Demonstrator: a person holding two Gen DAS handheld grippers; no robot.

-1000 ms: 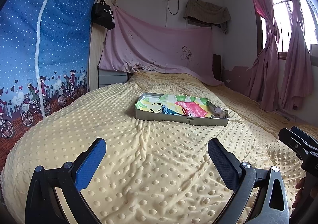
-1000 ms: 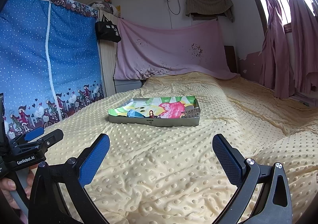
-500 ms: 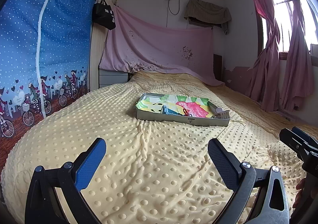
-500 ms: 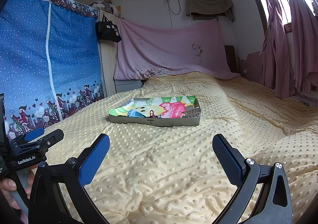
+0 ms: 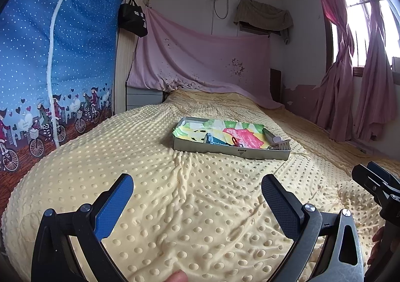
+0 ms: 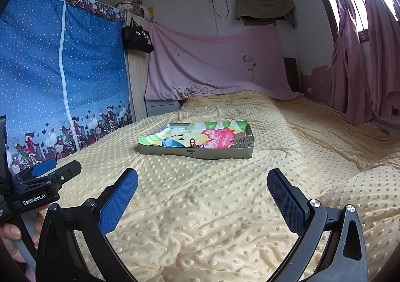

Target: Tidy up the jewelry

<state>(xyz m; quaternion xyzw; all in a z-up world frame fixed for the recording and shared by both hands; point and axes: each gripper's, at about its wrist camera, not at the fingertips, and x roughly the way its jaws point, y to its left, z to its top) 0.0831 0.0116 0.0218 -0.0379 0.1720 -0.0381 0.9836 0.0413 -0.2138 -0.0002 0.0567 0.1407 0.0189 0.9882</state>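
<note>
A shallow grey metal tray point(image 5: 232, 151) point(image 6: 200, 154) lined with colourful paper lies on the yellow dotted bedspread point(image 5: 195, 207) point(image 6: 212, 207), well ahead of both grippers. Inside it are a small red jewelry piece point(image 5: 234, 141) point(image 6: 192, 142), a blue item point(image 5: 209, 137) point(image 6: 169, 143) and a silver comb-like piece point(image 5: 282, 145) point(image 6: 242, 142) at the right end. My left gripper point(image 5: 197, 197) is open and empty above the bedspread. My right gripper point(image 6: 202, 192) is open and empty. Each gripper shows at the edge of the other's view.
A blue dotted fabric wardrobe point(image 5: 57, 57) stands along the left of the bed. A pink sheet point(image 5: 200, 62) hangs at the head. Pink curtains point(image 5: 362, 82) and a window are on the right. A black bag point(image 5: 132, 17) hangs at top left.
Both views have shifted only slightly; the tray sits a touch nearer in the left wrist view. Both grippers stay open and empty.
</note>
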